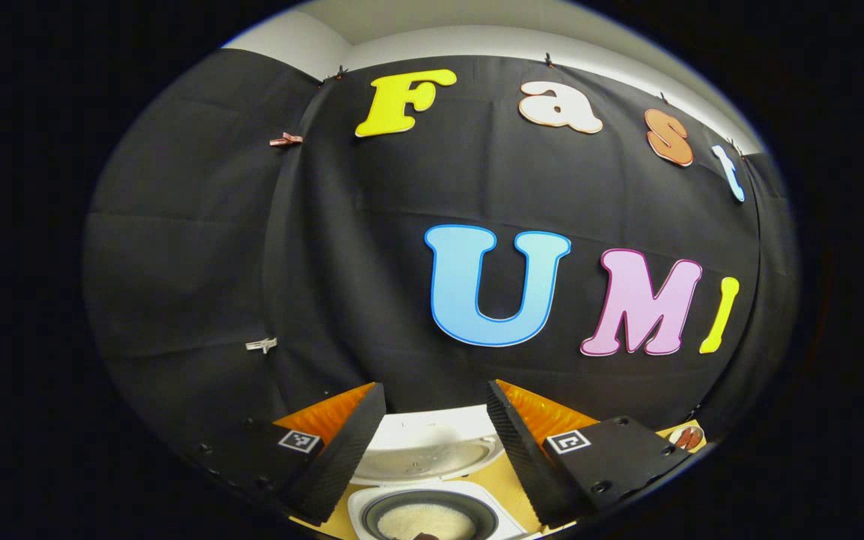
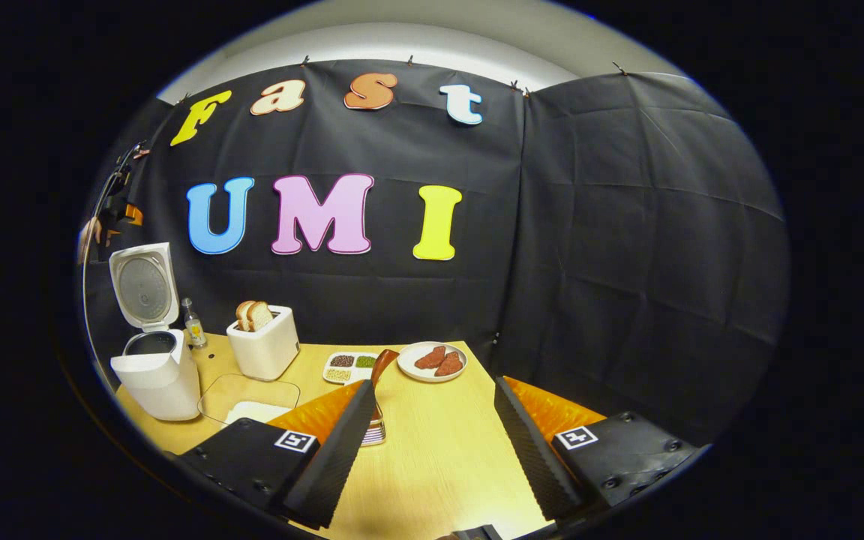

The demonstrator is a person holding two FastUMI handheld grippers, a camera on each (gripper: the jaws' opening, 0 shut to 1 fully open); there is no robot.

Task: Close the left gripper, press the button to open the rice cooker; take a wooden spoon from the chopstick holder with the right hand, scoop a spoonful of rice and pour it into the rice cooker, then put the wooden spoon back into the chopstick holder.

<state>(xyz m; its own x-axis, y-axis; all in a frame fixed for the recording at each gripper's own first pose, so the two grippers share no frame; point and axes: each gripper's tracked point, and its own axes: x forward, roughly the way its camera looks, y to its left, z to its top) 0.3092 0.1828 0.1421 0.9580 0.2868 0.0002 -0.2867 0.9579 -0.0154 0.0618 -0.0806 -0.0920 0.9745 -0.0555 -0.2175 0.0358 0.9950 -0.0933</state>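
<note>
Left gripper (image 1: 436, 450): two black fingers with ribbed foam pads and orange backs, spread apart, holding nothing, hanging above the rice cooker.
Rice cooker (image 1: 432, 514): white smooth plastic, rounded body; lid (image 1: 432, 442) swung up; dark round inner pot with a pale grainy layer of rice (image 1: 424, 521) inside. In the right gripper view the rice cooker (image 2: 154, 375) stands at the far left of the table, lid upright.
Right gripper (image 2: 436, 450): same ribbed black fingers, spread wide, gripping nothing, above the table.
Table (image 2: 439, 450): light wood grain, flat.
Wooden spoon (image 2: 381, 369): reddish-brown glossy handle standing up in the chopstick holder (image 2: 374, 433), partly hidden behind the right gripper's left finger.
Toaster (image 2: 263, 349): cream box with rounded corners, two bread slices sticking out of the top.
Plate (image 2: 432, 361): round, white, holding reddish pieces.
Tray (image 2: 349, 367): white, divided, with dark, green and pale grains.
Bottle (image 2: 192, 322): small, clear, beside the rice cooker.
</note>
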